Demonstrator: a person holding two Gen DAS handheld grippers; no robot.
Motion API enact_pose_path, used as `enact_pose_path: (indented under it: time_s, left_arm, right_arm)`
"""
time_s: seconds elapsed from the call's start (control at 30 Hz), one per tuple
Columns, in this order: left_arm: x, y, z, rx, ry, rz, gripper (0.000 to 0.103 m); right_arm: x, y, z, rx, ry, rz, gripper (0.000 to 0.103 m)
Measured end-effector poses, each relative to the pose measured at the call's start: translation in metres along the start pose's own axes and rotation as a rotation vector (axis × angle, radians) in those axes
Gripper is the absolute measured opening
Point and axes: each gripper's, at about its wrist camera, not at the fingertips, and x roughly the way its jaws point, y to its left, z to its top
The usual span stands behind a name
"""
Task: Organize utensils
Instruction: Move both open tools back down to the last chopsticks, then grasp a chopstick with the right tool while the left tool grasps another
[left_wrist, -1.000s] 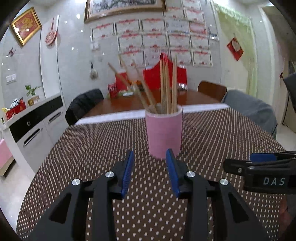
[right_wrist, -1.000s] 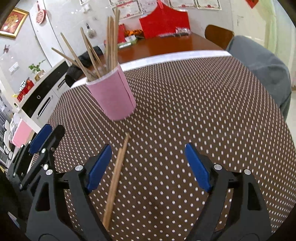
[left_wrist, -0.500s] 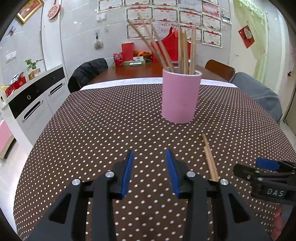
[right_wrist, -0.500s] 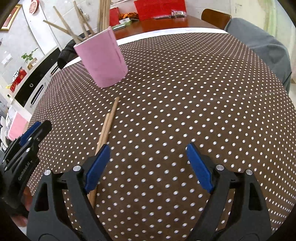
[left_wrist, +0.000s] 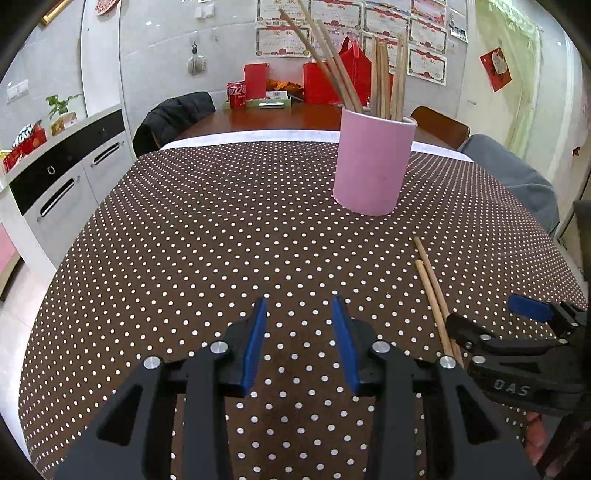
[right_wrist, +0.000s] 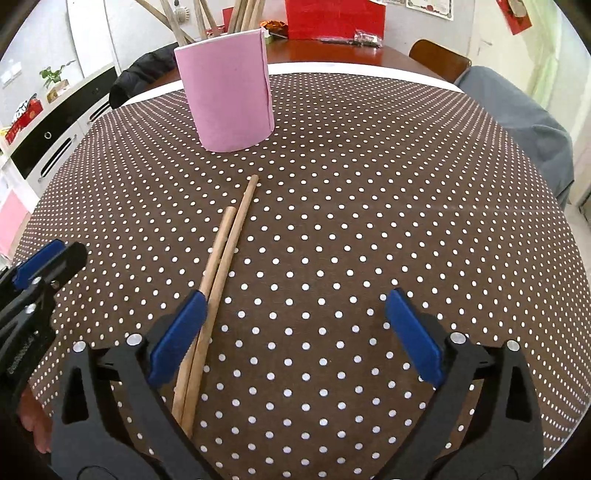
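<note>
A pink cup (left_wrist: 373, 164) (right_wrist: 228, 90) stands on the brown dotted tablecloth (left_wrist: 207, 236) (right_wrist: 369, 184) with several wooden chopsticks upright in it. Two loose chopsticks (right_wrist: 218, 280) (left_wrist: 434, 295) lie side by side on the cloth in front of the cup. My right gripper (right_wrist: 293, 312) hangs just above them, its jaws opening wide; the sticks pass beside its left finger (right_wrist: 177, 336), untouched by the pads. My left gripper (left_wrist: 298, 314) is partly open over bare cloth, left of the sticks, with nothing between its fingers.
A wooden table (left_wrist: 280, 118) with red bags and a can stands behind. A dark chair (left_wrist: 173, 114) is at back left, a grey covered chair (left_wrist: 517, 177) at right, and white cabinets (left_wrist: 59, 177) at left. A fingertip (right_wrist: 33, 424) shows under the other gripper.
Both grippers tipped down and sank toward the cloth. The right gripper's jaws spread wider and the loose chopsticks now lie nearer its middle. The cup shifted right in the left view.
</note>
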Motion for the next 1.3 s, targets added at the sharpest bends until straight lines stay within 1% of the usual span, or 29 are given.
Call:
enact_pose_path:
  time_s: [0.03, 0.1, 0.17, 0.23, 0.3, 0.37, 0.4, 0.43, 0.47, 0.5, 0.57, 0.6, 0.67, 0.8, 0.9, 1.1, 1.17, 1.2, 1.23, 1.3]
  left_arm:
    - [0.0, 0.002, 0.0, -0.005, -0.002, -0.002, 0.037]
    - [-0.001, 0.006, -0.001, -0.016, -0.005, -0.009, 0.037]
    - [-0.002, 0.008, 0.001, -0.026, -0.001, -0.016, 0.037]
    - [-0.001, 0.009, 0.002, -0.031, 0.004, -0.022, 0.037]
    - [-0.001, 0.011, 0.002, -0.039, 0.004, -0.031, 0.037]
    - [0.0, 0.009, 0.001, -0.039, 0.009, -0.043, 0.037]
    - [0.0, 0.008, 0.001, -0.037, 0.01, -0.049, 0.037]
    - [0.0, 0.007, 0.001, -0.033, 0.012, -0.055, 0.037]
    - [0.001, 0.005, 0.001, -0.027, 0.014, -0.058, 0.037]
    - [0.001, 0.002, 0.001, -0.02, 0.019, -0.063, 0.037]
    - [0.002, -0.004, 0.001, -0.003, 0.029, -0.077, 0.037]
    - [0.003, -0.007, 0.002, 0.004, 0.034, -0.08, 0.037]
    - [0.005, -0.011, 0.002, 0.007, 0.047, -0.089, 0.037]
    - [0.007, -0.023, 0.003, 0.008, 0.081, -0.148, 0.037]
    - [0.01, -0.037, 0.004, 0.034, 0.113, -0.195, 0.037]
    - [0.023, -0.06, 0.006, 0.047, 0.163, -0.238, 0.037]
    - [0.028, -0.066, 0.007, 0.045, 0.185, -0.258, 0.039]
    - [0.03, -0.07, 0.008, 0.048, 0.195, -0.262, 0.042]
    - [0.031, -0.073, 0.009, 0.053, 0.186, -0.258, 0.044]
    - [0.034, -0.08, 0.01, 0.073, 0.184, -0.247, 0.044]
  right_arm:
    - [0.001, 0.001, 0.0, -0.003, -0.002, -0.002, 0.097]
    - [0.005, 0.006, 0.001, -0.021, 0.0, -0.044, 0.097]
    - [0.008, 0.008, 0.003, -0.009, 0.004, -0.047, 0.097]
    - [0.011, 0.01, 0.007, -0.032, 0.011, -0.046, 0.097]
    - [0.016, 0.005, 0.013, -0.06, 0.015, -0.021, 0.096]
    - [0.017, 0.004, 0.015, -0.107, 0.0, 0.029, 0.091]
    - [0.015, 0.004, 0.016, -0.132, -0.011, 0.053, 0.078]
    - [0.011, 0.003, 0.015, -0.148, -0.024, 0.062, 0.049]
    - [0.006, 0.002, 0.014, -0.168, -0.041, 0.08, 0.035]
    - [0.004, 0.002, 0.013, -0.183, -0.044, 0.084, 0.024]
    - [0.004, 0.0, 0.012, -0.196, -0.05, 0.094, 0.019]
    - [0.003, -0.003, 0.013, -0.191, -0.05, 0.098, 0.013]
    - [0.002, -0.011, 0.012, -0.164, -0.048, 0.127, 0.011]
    - [0.003, -0.029, 0.014, -0.103, -0.039, 0.205, 0.006]
    - [0.004, -0.038, 0.014, -0.056, -0.033, 0.257, 0.006]
    - [0.001, -0.037, 0.013, -0.033, -0.03, 0.285, 0.006]
    - [0.0, -0.039, 0.012, -0.019, -0.028, 0.301, 0.006]
    - [0.001, -0.039, 0.012, -0.013, -0.027, 0.308, 0.006]
    - [0.001, -0.039, 0.012, -0.007, -0.026, 0.316, 0.006]
    - [0.002, -0.046, 0.012, 0.007, -0.025, 0.327, 0.006]
